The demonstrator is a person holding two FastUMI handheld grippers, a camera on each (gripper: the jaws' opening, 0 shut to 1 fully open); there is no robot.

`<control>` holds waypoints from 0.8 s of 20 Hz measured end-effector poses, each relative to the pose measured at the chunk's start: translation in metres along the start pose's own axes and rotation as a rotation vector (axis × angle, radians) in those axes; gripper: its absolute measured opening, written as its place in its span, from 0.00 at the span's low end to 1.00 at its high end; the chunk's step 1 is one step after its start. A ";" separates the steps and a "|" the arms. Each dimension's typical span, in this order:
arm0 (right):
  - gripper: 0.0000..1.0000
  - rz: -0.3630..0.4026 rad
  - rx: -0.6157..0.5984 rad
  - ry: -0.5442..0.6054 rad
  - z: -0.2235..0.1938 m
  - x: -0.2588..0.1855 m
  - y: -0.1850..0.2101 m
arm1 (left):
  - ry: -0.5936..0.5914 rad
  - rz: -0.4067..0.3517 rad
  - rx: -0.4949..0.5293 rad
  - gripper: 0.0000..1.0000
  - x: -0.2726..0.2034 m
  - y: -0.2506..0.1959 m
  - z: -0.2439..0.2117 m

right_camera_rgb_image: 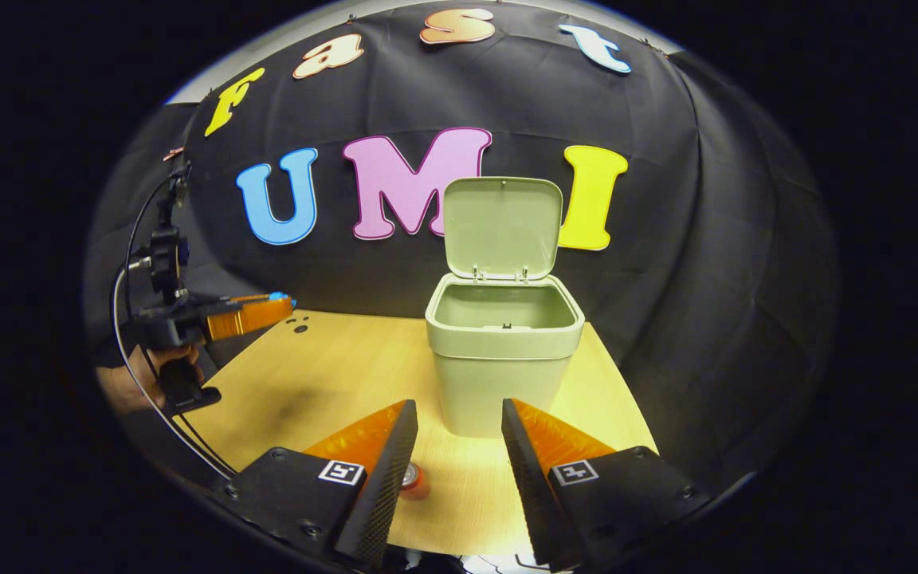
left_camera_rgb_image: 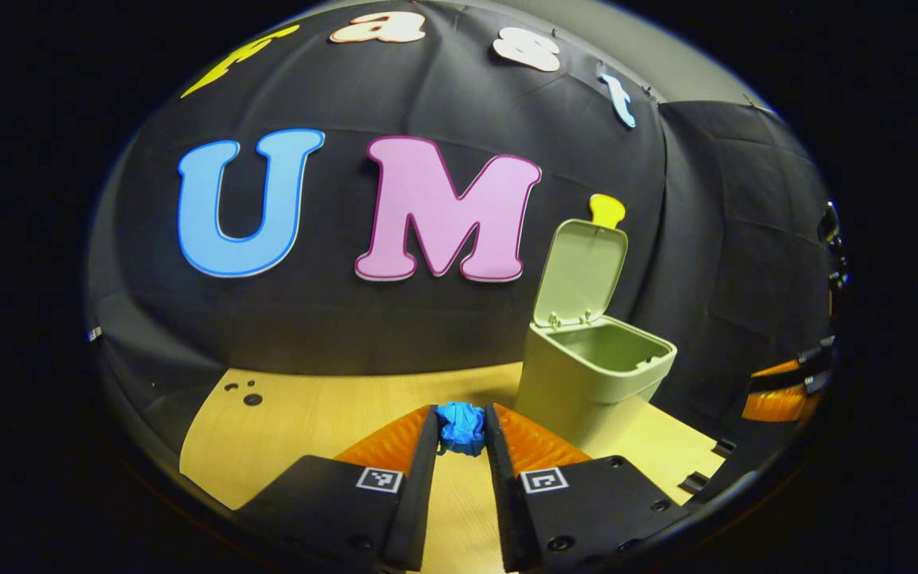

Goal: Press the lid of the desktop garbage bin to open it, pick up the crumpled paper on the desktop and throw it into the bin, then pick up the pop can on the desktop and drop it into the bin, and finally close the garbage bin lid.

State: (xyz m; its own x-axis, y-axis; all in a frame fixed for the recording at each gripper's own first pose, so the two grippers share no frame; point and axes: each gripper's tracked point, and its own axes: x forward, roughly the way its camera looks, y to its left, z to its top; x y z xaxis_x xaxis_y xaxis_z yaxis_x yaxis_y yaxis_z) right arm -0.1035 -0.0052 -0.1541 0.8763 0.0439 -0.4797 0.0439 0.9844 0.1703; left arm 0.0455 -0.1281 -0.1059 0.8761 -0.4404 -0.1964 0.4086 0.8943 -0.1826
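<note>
Left gripper (left_camera_rgb_image: 461,422) clamped on blue crumpled paper (left_camera_rgb_image: 460,426), held above bare table (left_camera_rgb_image: 300,414), left of bin (left_camera_rgb_image: 590,379). Bin lid (left_camera_rgb_image: 580,271) upright, mouth unobstructed. Right gripper (right_camera_rgb_image: 451,434) spread wide facing bin, gripping nothing; can (right_camera_rgb_image: 413,481) low beside its left finger.

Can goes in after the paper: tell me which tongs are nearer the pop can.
Right. The right tongs hang open just above the pop can; the left tongs are raised off at the side, holding the crumpled paper.

Pale green bin (right_camera_rgb_image: 504,375) upright, lid (right_camera_rgb_image: 502,227) raised; blue crumpled paper (left_camera_rgb_image: 460,428) pinched aloft; red can (right_camera_rgb_image: 413,481) on tabletop.
</note>
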 end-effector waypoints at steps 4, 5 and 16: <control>0.70 -0.007 0.005 0.013 -0.007 -0.001 -0.003 | -0.056 -0.059 0.038 0.40 0.023 -0.024 0.031; 0.70 -0.012 0.004 0.014 -0.009 0.000 -0.005 | -0.068 -0.079 0.050 0.39 0.028 -0.032 0.038; 0.70 -0.040 0.014 0.029 -0.024 -0.006 -0.010 | -0.080 -0.297 0.077 0.39 0.096 -0.129 0.054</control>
State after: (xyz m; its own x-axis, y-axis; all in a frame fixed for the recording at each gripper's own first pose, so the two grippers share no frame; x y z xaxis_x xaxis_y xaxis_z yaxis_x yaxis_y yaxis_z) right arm -0.1211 -0.0108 -0.1733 0.8595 0.0095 -0.5111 0.0859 0.9829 0.1627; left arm 0.0906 -0.2819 -0.0496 0.7316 -0.6782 -0.0688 0.6651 0.7323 -0.1464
